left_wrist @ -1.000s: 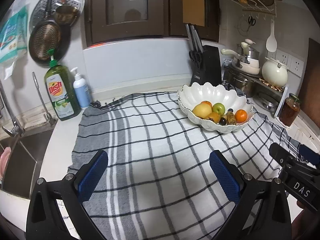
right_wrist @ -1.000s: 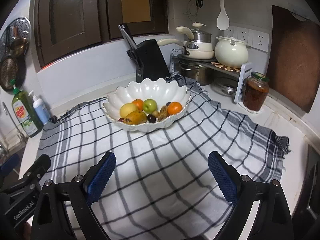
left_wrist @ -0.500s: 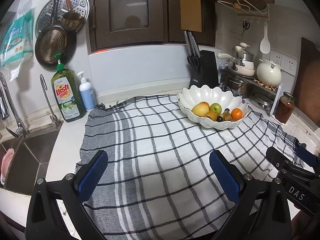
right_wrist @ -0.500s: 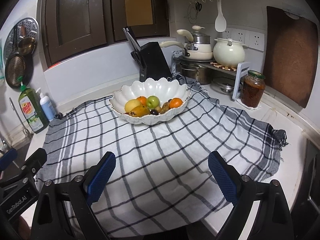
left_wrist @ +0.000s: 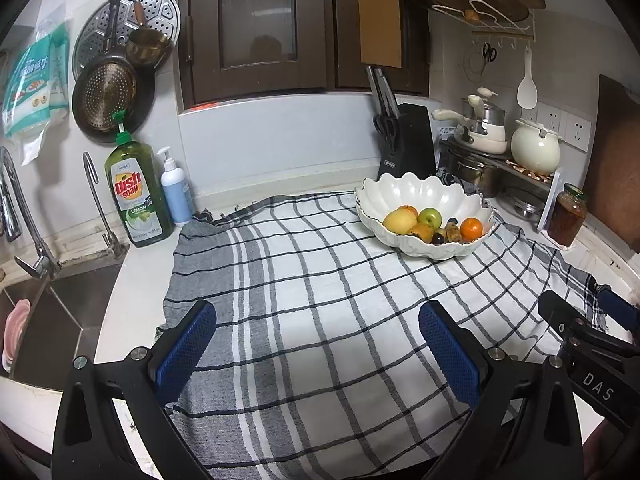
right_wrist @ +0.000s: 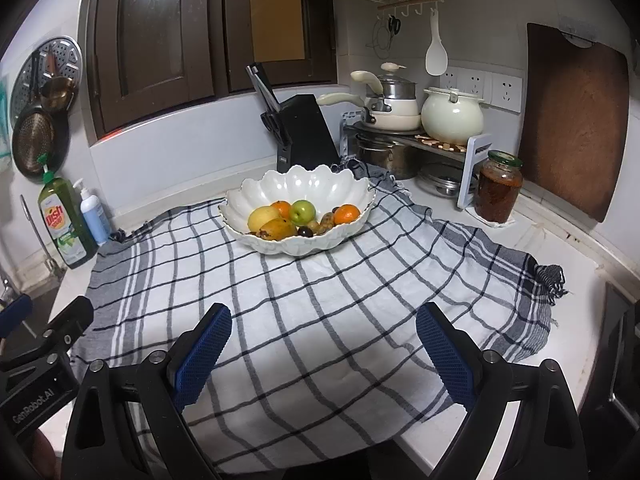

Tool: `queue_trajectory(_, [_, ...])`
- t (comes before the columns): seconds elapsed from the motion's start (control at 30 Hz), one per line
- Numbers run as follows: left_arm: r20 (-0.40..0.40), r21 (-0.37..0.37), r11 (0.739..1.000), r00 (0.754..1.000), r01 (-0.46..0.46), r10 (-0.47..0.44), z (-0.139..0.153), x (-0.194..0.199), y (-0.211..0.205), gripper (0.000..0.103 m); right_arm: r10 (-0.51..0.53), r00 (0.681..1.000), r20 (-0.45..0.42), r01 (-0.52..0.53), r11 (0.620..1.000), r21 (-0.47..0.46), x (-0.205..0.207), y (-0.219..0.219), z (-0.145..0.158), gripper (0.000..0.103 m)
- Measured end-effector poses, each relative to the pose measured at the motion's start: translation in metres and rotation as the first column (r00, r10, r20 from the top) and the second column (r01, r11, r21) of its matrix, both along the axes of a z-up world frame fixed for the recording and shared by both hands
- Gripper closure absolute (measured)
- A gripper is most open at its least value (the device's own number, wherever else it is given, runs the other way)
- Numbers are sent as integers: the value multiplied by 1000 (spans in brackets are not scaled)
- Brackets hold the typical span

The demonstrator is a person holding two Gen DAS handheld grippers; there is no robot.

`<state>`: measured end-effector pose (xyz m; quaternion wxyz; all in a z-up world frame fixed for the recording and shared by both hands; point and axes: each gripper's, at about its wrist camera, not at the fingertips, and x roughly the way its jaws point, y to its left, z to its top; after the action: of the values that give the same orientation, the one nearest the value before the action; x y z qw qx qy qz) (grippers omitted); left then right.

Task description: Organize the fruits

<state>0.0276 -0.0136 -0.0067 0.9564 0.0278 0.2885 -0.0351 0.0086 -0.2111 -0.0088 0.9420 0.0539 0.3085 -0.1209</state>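
While both sets of jaws stand open and empty at the bottom of the frame, the fruits (right_wrist: 296, 218) sit heaped in the scalloped white bowl (right_wrist: 352, 194) at centre; a grab might drag the checked cloth (right_wrist: 320, 312), perhaps tipping it.

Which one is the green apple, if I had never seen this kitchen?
Find the checked cloth spread over the counter, then the white scalloped bowl sitting on it in front of the black knife block. Among the fruit inside, the green apple is the only green piece, between two oranges.
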Motion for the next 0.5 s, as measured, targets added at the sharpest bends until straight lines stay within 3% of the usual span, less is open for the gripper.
queue_trajectory(0.5, [2,2,1000,1000,3,-3,1,-1,-1,0,2,1000,2,-2,1000,1,1,-1,0,9])
